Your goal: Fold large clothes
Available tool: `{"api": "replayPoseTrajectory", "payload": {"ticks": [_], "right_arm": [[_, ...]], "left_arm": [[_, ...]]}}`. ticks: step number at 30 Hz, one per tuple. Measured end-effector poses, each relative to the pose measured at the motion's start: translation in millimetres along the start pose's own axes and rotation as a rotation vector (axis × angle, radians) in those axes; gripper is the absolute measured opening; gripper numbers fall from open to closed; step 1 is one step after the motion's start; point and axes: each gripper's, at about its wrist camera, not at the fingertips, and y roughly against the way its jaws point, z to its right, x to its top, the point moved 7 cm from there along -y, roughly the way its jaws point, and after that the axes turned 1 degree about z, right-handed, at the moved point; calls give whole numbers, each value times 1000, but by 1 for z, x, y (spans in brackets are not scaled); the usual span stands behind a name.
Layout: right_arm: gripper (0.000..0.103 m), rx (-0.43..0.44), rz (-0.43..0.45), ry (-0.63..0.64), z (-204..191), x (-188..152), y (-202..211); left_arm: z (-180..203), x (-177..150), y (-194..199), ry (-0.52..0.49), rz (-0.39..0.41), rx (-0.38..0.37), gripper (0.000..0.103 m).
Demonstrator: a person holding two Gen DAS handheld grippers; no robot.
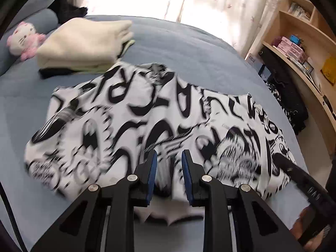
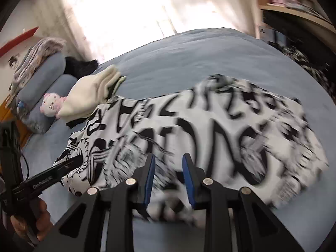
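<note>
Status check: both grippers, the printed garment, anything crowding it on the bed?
Left gripper open, right gripper open, nothing pinched. Black-and-white printed garment lies loose on blue bed. Cream folded stack touches its far corner.

The printed garment (image 1: 147, 121) covers the middle of the bed (image 1: 189, 48). Bare blue cover lies open beyond it toward the curtains. A stack of folded clothes (image 1: 84, 44) blocks the far left, with a plush toy (image 1: 23, 40) beside it. Shelving (image 1: 304, 48) borders the right side.
</note>
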Motion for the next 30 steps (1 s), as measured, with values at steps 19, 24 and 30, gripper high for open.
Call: {"api": "replayPoseTrajectory", "payload": {"ticks": [19,24,30], "right_arm": [[15,-327,-50,-148,130,1,-62],[15,-289,-52,-191,125,-1,-50],[15,-274,-24,-196,106,4,-28]], "left_arm": [[-25,12,-96,117,-71,72,10],[-20,11,-95,105,-80,106,11],[-20,6,-74,108,-85,121,11]]}}
